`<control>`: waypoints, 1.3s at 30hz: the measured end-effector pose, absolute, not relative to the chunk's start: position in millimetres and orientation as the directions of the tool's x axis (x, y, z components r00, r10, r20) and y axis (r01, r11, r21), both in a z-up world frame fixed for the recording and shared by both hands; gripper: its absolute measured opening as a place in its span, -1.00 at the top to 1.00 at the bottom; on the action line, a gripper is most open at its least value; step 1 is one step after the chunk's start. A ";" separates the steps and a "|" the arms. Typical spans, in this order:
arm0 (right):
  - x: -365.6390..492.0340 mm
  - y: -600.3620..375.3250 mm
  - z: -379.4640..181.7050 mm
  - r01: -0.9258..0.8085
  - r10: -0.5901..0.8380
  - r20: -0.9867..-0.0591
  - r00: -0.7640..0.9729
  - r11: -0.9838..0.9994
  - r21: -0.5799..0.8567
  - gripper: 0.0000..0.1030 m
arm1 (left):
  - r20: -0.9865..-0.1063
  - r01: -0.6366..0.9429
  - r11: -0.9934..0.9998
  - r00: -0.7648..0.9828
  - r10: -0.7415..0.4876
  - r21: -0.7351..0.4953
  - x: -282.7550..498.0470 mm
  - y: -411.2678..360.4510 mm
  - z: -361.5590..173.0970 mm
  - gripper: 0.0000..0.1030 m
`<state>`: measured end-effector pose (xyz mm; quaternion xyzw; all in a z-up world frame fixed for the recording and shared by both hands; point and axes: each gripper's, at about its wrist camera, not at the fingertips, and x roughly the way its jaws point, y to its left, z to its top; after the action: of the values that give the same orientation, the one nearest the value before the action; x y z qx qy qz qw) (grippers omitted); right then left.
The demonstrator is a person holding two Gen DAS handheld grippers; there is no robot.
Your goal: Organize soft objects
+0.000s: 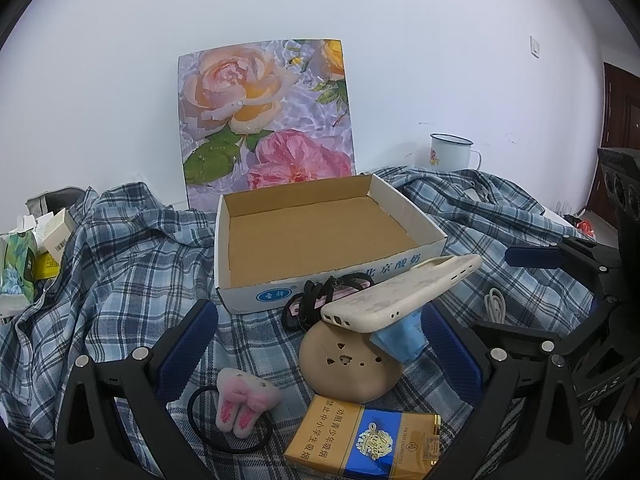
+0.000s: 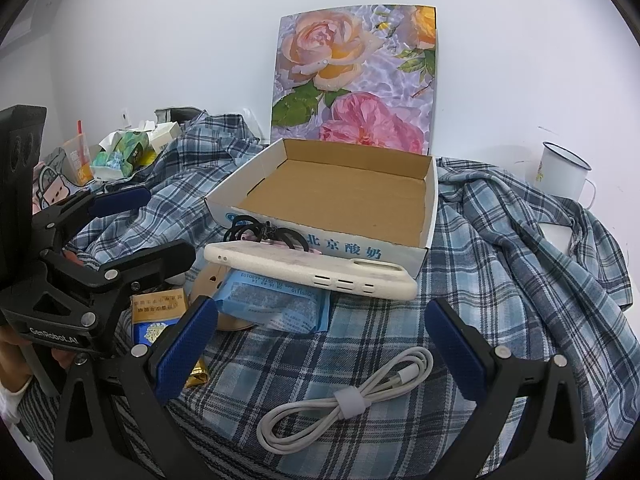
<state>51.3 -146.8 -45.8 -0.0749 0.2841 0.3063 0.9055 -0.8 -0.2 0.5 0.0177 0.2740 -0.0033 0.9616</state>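
An empty cardboard box (image 1: 320,232) (image 2: 352,196) stands on the plaid cloth. In front of it lie black hair ties (image 1: 308,300) (image 2: 260,232), a white soft phone case (image 1: 400,292) (image 2: 312,270), a blue packet (image 1: 400,336) (image 2: 276,304) and a tan round pad (image 1: 348,364). A pink plush hair tie (image 1: 240,404) lies near my left gripper (image 1: 316,344), which is open and empty around the tan pad. My right gripper (image 2: 320,344) is open and empty above a coiled white cable (image 2: 344,396).
A cigarette pack (image 1: 360,440) (image 2: 156,316) lies at the front. A floral board (image 1: 264,120) leans on the wall behind the box. An enamel mug (image 1: 448,152) (image 2: 560,172) stands at the right. Tissue packs and small boxes (image 1: 28,256) (image 2: 124,152) crowd the left.
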 end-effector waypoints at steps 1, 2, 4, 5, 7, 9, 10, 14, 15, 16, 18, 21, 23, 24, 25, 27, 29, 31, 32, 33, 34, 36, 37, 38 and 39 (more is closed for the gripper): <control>51.9 -146.7 -45.6 -0.597 0.512 -0.560 0.651 0.801 0.038 -1.00 | -0.526 0.016 0.999 0.850 0.003 0.032 0.1 0.4 -3.9 -1.00; 51.8 -146.1 -46.2 -0.598 0.512 -0.562 0.650 0.801 0.038 -1.00 | -0.527 0.016 0.999 0.850 0.003 0.032 0.1 0.3 -3.8 -1.00; 51.0 -145.5 -47.4 -0.598 0.511 -0.564 0.649 0.801 0.037 -1.00 | -0.526 0.016 0.999 0.850 0.003 0.031 -0.2 0.4 -4.2 -1.00; 50.8 -145.3 -47.7 -0.598 0.510 -0.565 0.649 0.801 0.037 -1.00 | -0.527 0.016 0.999 0.850 0.003 0.033 0.1 0.2 -3.8 -1.00; 51.1 -145.2 -47.4 -0.598 0.511 -0.564 0.649 0.800 0.038 -1.00 | -0.527 0.017 0.999 0.850 0.003 0.033 0.1 0.2 -3.7 -1.00; 51.0 -145.1 -47.3 -0.598 0.511 -0.565 0.648 0.800 0.037 -1.00 | -0.525 0.018 0.999 0.851 0.002 0.033 -0.3 -1.0 -3.7 -1.00; 51.0 -145.2 -47.3 -0.598 0.511 -0.565 0.648 0.800 0.037 -1.00 | -0.524 0.018 0.999 0.852 0.002 0.034 -0.2 -1.0 -3.9 -1.00; 50.5 -145.2 -47.2 -0.599 0.511 -0.565 0.648 0.800 0.037 -1.00 | -0.526 0.019 0.999 0.850 0.000 0.031 0.1 -2.0 -2.9 -1.00; 50.3 -145.2 -47.2 -0.599 0.511 -0.564 0.648 0.800 0.037 -1.00 | -0.527 0.020 0.999 0.850 -0.002 0.028 0.0 -1.9 -3.1 -1.00; 50.1 -145.1 -47.3 -0.599 0.512 -0.564 0.648 0.800 0.038 -1.00 | -0.527 0.021 0.999 0.850 -0.005 0.025 -0.4 -1.8 -3.0 -1.00; 50.1 -144.6 -48.0 -0.599 0.511 -0.565 0.648 0.800 0.037 -1.00 | -0.528 0.028 1.000 0.849 -0.020 0.006 -2.0 -0.4 -1.3 -1.00; 49.7 -144.1 -49.2 -0.600 0.511 -0.568 0.645 0.799 0.037 -1.00 | -0.533 0.051 0.997 0.843 -0.071 -0.052 -6.5 5.6 3.7 -1.00; 49.4 -143.4 -49.7 -0.601 0.510 -0.571 0.643 0.798 0.037 -1.00 | -0.545 0.058 0.994 0.832 -0.099 -0.092 -6.7 11.8 4.0 -1.00; 49.4 -143.3 -49.8 -0.601 0.510 -0.573 0.642 0.798 0.038 -1.00 | -0.556 0.060 0.992 0.824 -0.111 -0.109 -6.2 14.6 3.6 -1.00; 49.7 -143.2 -49.7 -0.601 0.510 -0.574 0.641 0.798 0.038 -1.00 | -0.568 0.067 0.990 0.813 -0.127 -0.125 -5.1 16.7 3.0 -1.00; 49.4 -143.7 -49.6 -0.601 0.510 -0.575 0.639 0.798 0.040 -1.00 | -0.588 0.076 0.987 0.796 -0.145 -0.142 -3.1 19.9 1.5 -1.00; 49.9 -143.2 -49.5 -0.601 0.510 -0.575 0.640 0.798 0.039 -1.00 | -0.610 0.097 0.986 0.776 -0.161 -0.137 -2.5 18.0 -0.3 -1.00; 49.8 -143.0 -49.5 -0.601 0.510 -0.576 0.639 0.798 0.039 -1.00 | -0.636 0.122 0.985 0.753 -0.170 -0.120 -2.9 14.3 -3.1 -1.00; 49.4 -143.1 -49.7 -0.601 0.510 -0.576 0.639 0.798 0.039 -1.00 | -0.651 0.148 0.982 0.736 -0.187 -0.115 -4.5 12.0 -4.9 -1.00; 49.9 -142.8 -49.6 -0.601 0.509 -0.577 0.638 0.798 0.039 -1.00 | -0.664 0.172 0.978 0.719 -0.205 -0.115 -5.2 10.7 -7.0 -1.00; 50.0 -142.7 -49.6 -0.601 0.510 -0.577 0.638 0.798 0.040 -1.00 | -0.678 0.196 0.974 0.701 -0.220 -0.113 -7.2 9.5 -9.5 -1.00; 51.0 -142.3 -49.5 -0.602 0.509 -0.579 0.637 0.798 0.041 -1.00 | -0.689 0.225 0.968 0.685 -0.238 -0.111 -11.5 8.6 -13.3 -1.00; 50.6 -142.1 -49.7 -0.601 0.509 -0.580 0.636 0.798 0.041 -1.00 | -0.693 0.235 0.965 0.676 -0.250 -0.119 -12.9 8.6 -15.8 -1.00; 50.2 -142.1 -49.7 -0.601 0.510 -0.579 0.636 0.798 0.042 -1.00 | -0.703 0.249 0.959 0.659 -0.268 -0.133 -13.5 8.9 -18.7 -1.00; 50.1 -142.3 -49.8 -0.602 0.510 -0.579 0.636 0.798 0.042 -1.00 | -0.713 0.260 0.956 0.644 -0.279 -0.139 -13.0 8.2 -21.2 -1.00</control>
<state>50.1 -142.3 -49.8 -0.0775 0.2947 0.3086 0.9011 -13.0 8.2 -21.2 -0.0118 0.3950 -0.1487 0.9065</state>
